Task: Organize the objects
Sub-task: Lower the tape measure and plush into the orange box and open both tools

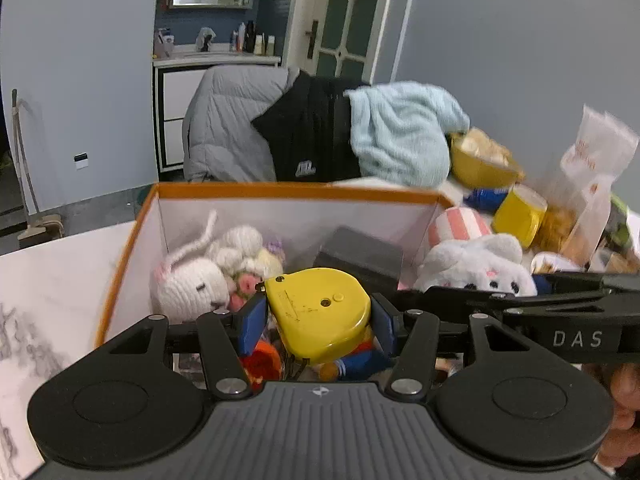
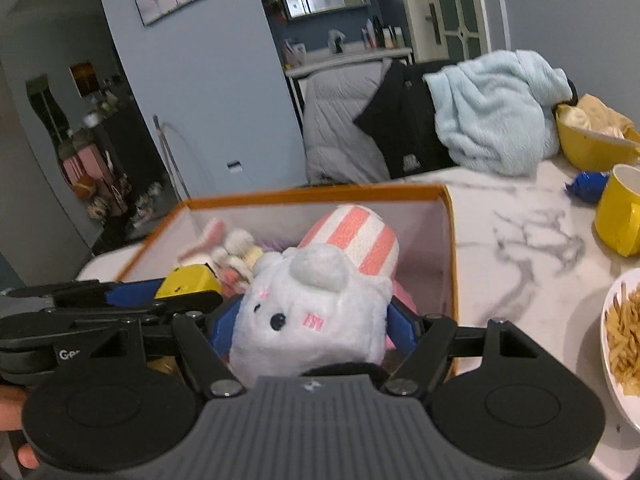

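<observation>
My left gripper [image 1: 318, 322] is shut on a yellow tape measure [image 1: 316, 312], held over the orange-rimmed box [image 1: 280, 190]. Inside the box lie a white knitted bunny [image 1: 192, 284], a dark grey case [image 1: 360, 256] and small colourful toys. My right gripper [image 2: 312, 330] is shut on a white plush animal [image 2: 308, 320] with a pink-and-white striped hat [image 2: 356, 240], also over the box [image 2: 320, 193]. In the left wrist view the same plush [image 1: 476, 266] and the right gripper's black frame show at the right. The left gripper with the tape measure [image 2: 188, 280] shows at the left of the right wrist view.
On the marble table [image 2: 520, 220] stand a yellow mug [image 2: 620, 212], a yellow bowl [image 2: 592, 148], a blue wrapper [image 2: 588, 184] and a white plate of fries [image 2: 624, 336]. A light blue towel [image 2: 496, 116] and dark and grey jackets hang on a chair behind the box.
</observation>
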{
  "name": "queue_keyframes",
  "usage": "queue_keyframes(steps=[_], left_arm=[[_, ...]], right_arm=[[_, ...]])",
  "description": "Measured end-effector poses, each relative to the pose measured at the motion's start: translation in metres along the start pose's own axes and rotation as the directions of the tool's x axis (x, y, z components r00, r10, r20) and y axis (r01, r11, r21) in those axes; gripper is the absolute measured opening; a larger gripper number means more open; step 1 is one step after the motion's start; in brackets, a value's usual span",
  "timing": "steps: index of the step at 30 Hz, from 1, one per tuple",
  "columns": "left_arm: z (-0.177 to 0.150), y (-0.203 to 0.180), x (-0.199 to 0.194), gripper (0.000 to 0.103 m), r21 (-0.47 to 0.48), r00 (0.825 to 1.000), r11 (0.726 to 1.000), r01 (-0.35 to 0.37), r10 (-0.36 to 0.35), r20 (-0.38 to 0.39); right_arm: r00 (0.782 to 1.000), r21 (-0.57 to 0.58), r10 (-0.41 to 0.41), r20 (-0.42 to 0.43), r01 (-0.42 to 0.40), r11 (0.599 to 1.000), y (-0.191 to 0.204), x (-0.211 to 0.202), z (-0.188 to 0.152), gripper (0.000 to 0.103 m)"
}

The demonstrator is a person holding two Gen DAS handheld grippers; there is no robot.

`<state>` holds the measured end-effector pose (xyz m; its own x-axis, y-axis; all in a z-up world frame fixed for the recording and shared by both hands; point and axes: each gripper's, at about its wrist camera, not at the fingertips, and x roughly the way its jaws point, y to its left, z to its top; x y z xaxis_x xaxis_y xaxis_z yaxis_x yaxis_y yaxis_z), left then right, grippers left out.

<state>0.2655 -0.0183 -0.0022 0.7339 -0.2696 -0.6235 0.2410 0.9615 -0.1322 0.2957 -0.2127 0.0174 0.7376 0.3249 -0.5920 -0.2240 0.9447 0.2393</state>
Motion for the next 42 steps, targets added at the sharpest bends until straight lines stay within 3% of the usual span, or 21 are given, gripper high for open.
queue_keyframes(steps=[10,17,26,33,42], left_arm=[[-0.016,-0.009,0.022,0.064,0.065,0.997,0.997,-0.049,0.053,-0.053],[-0.018,-0.011,0.025,0.064,0.112,0.994,0.990,-0.090,0.095,-0.046],[-0.019,-0.005,0.032,0.064,0.081,0.993,0.992,-0.100,0.105,-0.059],[-0.019,-0.006,0.034,0.064,0.083,0.988,0.987,-0.139,0.144,-0.057],[-0.016,-0.009,0.035,0.067,0.084,0.974,0.975,-0.208,0.214,-0.070]], right_arm=[[0.996,-0.120,-0.084,-0.024,0.081,0.989,-0.001,0.016,-0.005,0.076],[0.991,-0.200,-0.130,-0.022,0.123,0.972,0.004,0.025,-0.006,0.076],[0.980,-0.254,-0.197,-0.015,0.187,0.949,0.013,0.036,-0.007,0.078],[0.959,-0.331,-0.273,-0.068,0.237,0.913,0.023,0.047,-0.005,0.078],[0.956,-0.334,-0.285,-0.072,0.246,0.910,0.025,0.043,-0.007,0.079]])
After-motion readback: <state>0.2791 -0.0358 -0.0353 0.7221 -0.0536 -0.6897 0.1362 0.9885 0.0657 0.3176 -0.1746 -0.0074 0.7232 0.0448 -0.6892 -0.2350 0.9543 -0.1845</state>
